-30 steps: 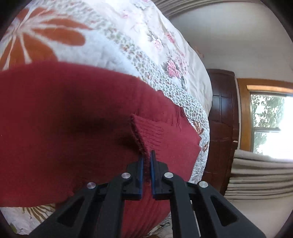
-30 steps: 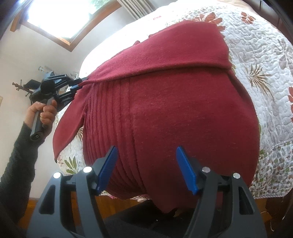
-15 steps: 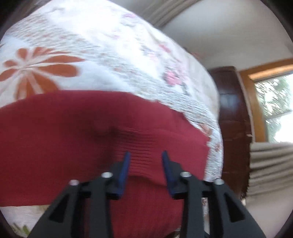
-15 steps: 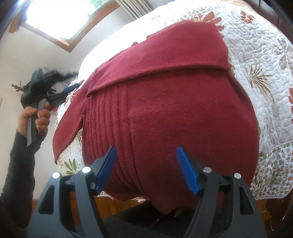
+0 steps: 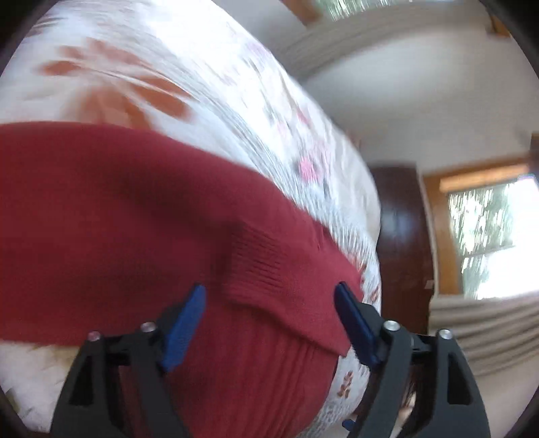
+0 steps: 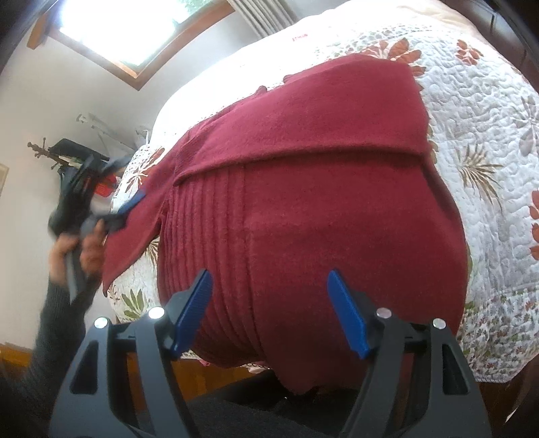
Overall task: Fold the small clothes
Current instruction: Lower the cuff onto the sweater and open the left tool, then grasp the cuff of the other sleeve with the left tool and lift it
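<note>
Both grippers — left gripper (image 5: 269,316) and right gripper (image 6: 269,303) — hover with jaws spread wide, gripping nothing, above the red sweater (image 6: 320,209) on the quilted bed (image 6: 488,134).

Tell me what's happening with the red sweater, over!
Left gripper open, right gripper open. Red sweater flat on quilt, sleeve cuff folded in. Nothing blocking.

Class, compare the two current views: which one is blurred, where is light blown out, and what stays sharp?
Left wrist view: quilt smeared by motion blur, window overexposed, left gripper sharp. Right wrist view: red sweater and right gripper crisp, window blown out, hand blurred.
</note>
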Motion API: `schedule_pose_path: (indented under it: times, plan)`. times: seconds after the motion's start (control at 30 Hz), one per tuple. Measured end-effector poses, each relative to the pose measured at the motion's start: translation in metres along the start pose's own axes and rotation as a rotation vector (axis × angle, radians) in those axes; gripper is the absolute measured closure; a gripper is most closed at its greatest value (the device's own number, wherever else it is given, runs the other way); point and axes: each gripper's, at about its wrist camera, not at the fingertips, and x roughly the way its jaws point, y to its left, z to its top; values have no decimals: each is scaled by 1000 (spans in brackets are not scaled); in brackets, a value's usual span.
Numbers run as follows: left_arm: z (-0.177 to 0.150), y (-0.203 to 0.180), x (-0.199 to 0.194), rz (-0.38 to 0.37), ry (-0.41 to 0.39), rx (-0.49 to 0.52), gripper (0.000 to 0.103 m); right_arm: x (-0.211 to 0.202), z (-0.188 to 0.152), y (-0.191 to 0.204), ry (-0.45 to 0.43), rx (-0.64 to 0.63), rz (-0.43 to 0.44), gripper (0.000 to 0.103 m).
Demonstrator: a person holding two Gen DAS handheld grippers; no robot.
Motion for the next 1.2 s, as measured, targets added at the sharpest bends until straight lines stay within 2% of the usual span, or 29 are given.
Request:
schedule_pose_path:
  times: [0.1,0.17,0.27,0.33,0.47,0.7,0.73,0.77,0.9,0.93,0.97,1.1,1.2]
  plan:
    - [-13,74,-87,62,-188,-141,6,6,7,14,10,-47,15,31]
    - [-22,113,-126,87,-255,-226,4,12,11,28,27,-90,22,31]
    - [-40,177,-189,97,-390,-384,4,22,15,50,62,-156,32,31]
    - [-52,214,-221,75,-478,-485,4,27,15,69,74,-209,36,31]
    - [-63,258,-248,64,-567,-622,4,33,15,88,82,-251,42,30]
    - [-33,274,-242,76,-577,-648,5,35,14,89,84,-227,37,30]
    - [-26,271,-238,97,-577,-650,6,34,14,86,79,-219,35,30]
    - [-28,272,-239,109,-573,-654,10,33,13,84,75,-210,32,30]
    - [-23,273,-236,168,-537,-691,40,30,11,76,66,-182,24,29]
    - [-22,272,-236,192,-529,-685,44,30,10,72,65,-172,22,29]
    - [-24,270,-236,210,-526,-682,56,29,9,70,66,-166,22,29]
    - [-30,271,-241,215,-559,-698,88,28,7,65,66,-146,21,29]
    - [-30,260,-246,227,-576,-662,93,27,7,67,64,-148,22,29]
